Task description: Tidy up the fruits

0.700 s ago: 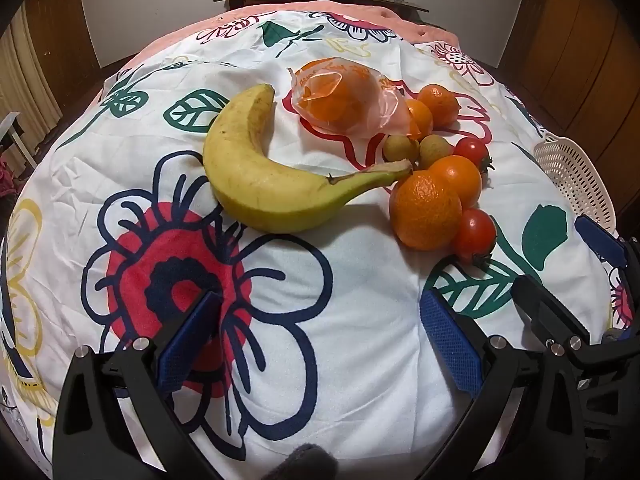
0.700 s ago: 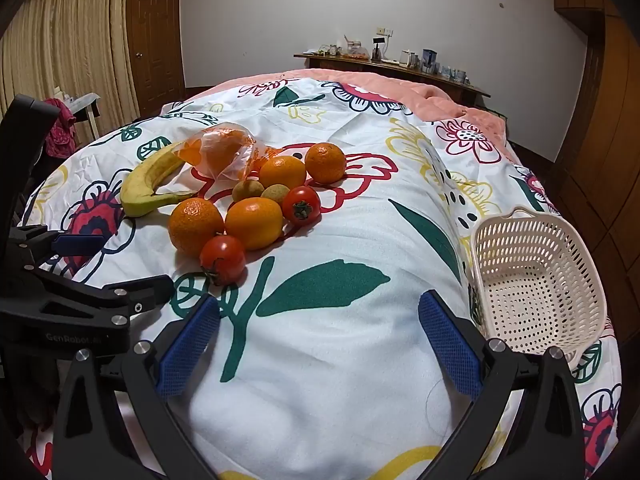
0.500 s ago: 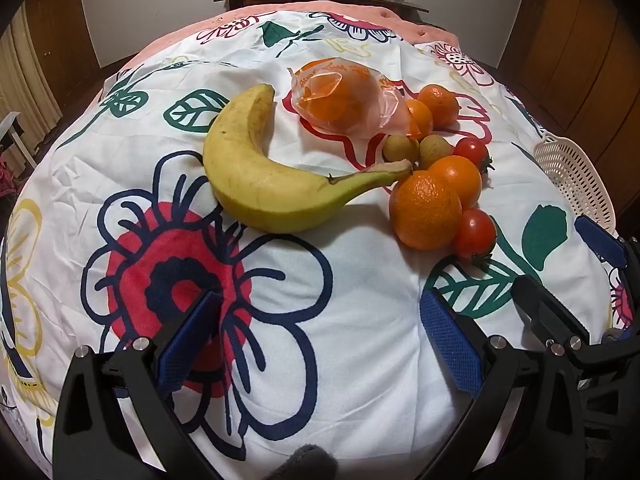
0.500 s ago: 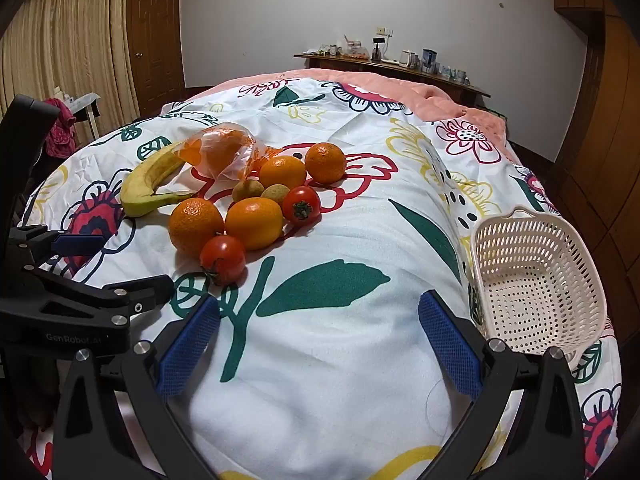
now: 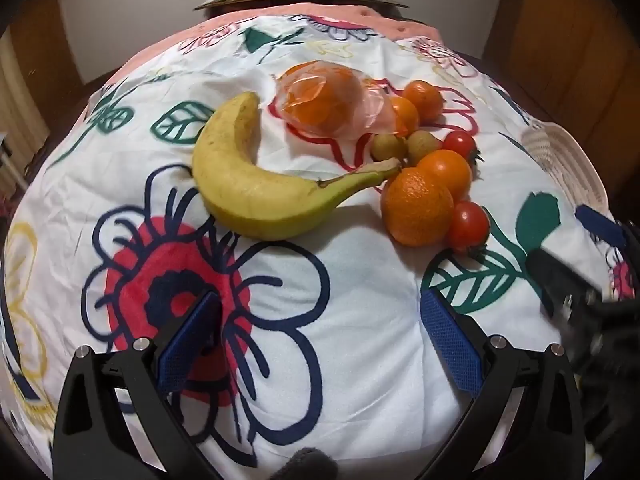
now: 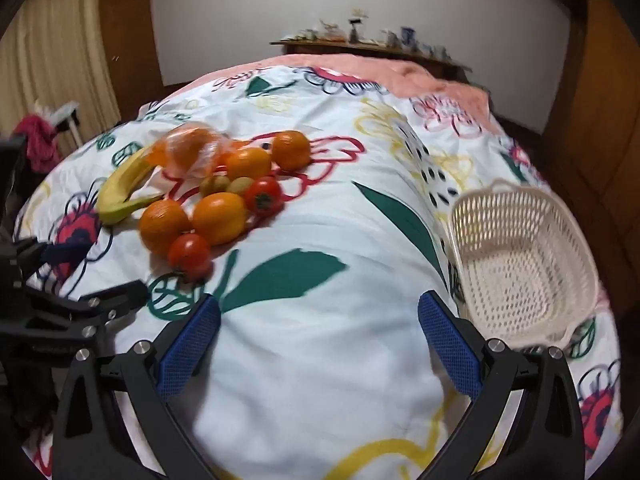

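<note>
On the bed, on a flowered sheet (image 6: 320, 360), all the fruits lie together in a bunch. Biggest is the yellow banana (image 5: 256, 184), and its stem tip points at a big orange (image 5: 418, 206). A small red tomato (image 5: 468, 226) touches that orange on its right side. Behind them sit another orange (image 5: 446, 170), a second tomato (image 5: 460, 144), two little green-brown fruits (image 5: 404, 146), and two more oranges. A thin plastic bag (image 5: 328, 106) with orange fruit inside lies at the back, just beside the banana's far end.

Well apart from the bunch, off to the right, stands a white basket (image 6: 520, 256) full of little holes. Nothing is in it that I can see.

So the job looks like it is only starting. No fruit is in the basket yet, and no tool is touching any fruit.

The left tool (image 5: 320, 340) hangs low over the sheet, near the banana, with its blue pads wide apart and nothing between them. The right tool (image 6: 320, 340) is wide apart too and holds nothing. It sits between the fruit bunch and the basket.

I think the next move is to pick one fruit. The near tomato and the big orange seem easiest for the right tool. It should go forward and left, put its pads on both sides of the fruit, and squeeze softly, because a tomato is squishy and round fruit can roll on a soft bed.
</note>
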A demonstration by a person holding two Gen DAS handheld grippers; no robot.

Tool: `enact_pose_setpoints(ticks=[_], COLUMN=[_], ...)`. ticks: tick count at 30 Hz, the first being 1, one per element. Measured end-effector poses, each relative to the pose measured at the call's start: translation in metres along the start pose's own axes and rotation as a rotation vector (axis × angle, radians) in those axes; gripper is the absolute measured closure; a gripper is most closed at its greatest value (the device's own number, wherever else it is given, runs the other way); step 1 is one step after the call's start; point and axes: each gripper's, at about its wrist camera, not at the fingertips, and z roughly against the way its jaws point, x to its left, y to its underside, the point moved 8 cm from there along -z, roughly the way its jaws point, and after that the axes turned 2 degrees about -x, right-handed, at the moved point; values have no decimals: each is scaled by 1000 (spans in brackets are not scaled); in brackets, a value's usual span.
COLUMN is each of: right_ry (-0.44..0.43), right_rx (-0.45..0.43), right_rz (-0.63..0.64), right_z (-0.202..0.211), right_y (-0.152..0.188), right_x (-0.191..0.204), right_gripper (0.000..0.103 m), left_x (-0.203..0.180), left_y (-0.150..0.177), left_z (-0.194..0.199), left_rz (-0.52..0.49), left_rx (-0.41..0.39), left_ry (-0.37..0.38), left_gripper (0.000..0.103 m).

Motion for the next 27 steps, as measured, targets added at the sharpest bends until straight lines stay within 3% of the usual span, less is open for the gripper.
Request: enact_pose_setpoints(ticks=[27], right_ry=[11], right_rx=[10], right_rz=[7], right_z=[-6], right_y=[2], right_x=[3], right_gripper=[5], left_x=[1], left_y=[3], left_z=[2], left_rz=[1], left_rx=[-14], left_ry=[0], left_gripper=[2])
